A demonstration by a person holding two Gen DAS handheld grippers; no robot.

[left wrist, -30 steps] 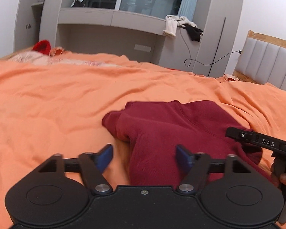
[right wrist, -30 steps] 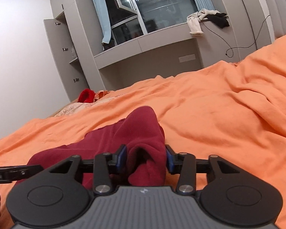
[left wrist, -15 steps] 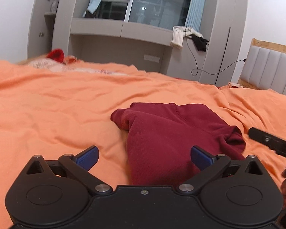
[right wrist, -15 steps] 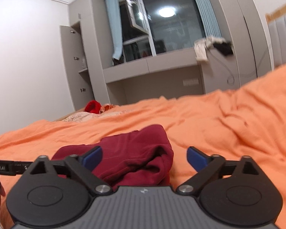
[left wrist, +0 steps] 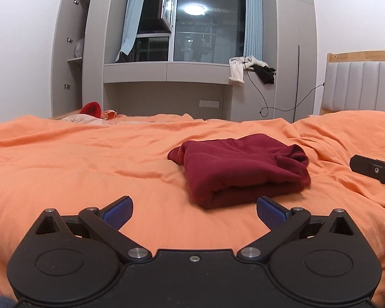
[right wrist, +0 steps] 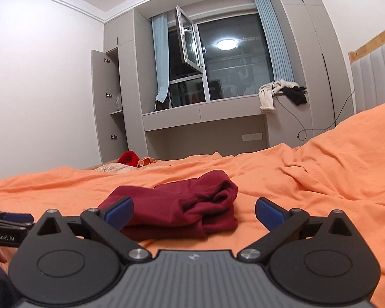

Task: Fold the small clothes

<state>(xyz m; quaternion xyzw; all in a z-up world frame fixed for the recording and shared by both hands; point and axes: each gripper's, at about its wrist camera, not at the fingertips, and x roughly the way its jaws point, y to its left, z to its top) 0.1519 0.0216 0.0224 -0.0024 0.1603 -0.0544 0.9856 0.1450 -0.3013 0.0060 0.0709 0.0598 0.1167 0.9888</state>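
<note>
Left wrist view: your left gripper [left wrist: 194, 209] is spread wide, holding nothing; folded maroon knit garment [left wrist: 240, 168] lies just beyond on the orange bedsheet [left wrist: 77, 161]. Your right gripper [right wrist: 193, 209] is also spread, garment [right wrist: 182, 205] near its left finger.

Two black grippers w/ blue finger pads [left wrist: 118, 209], silver screws; right gripper [right wrist: 193, 211] has ribbed grey body.
</note>
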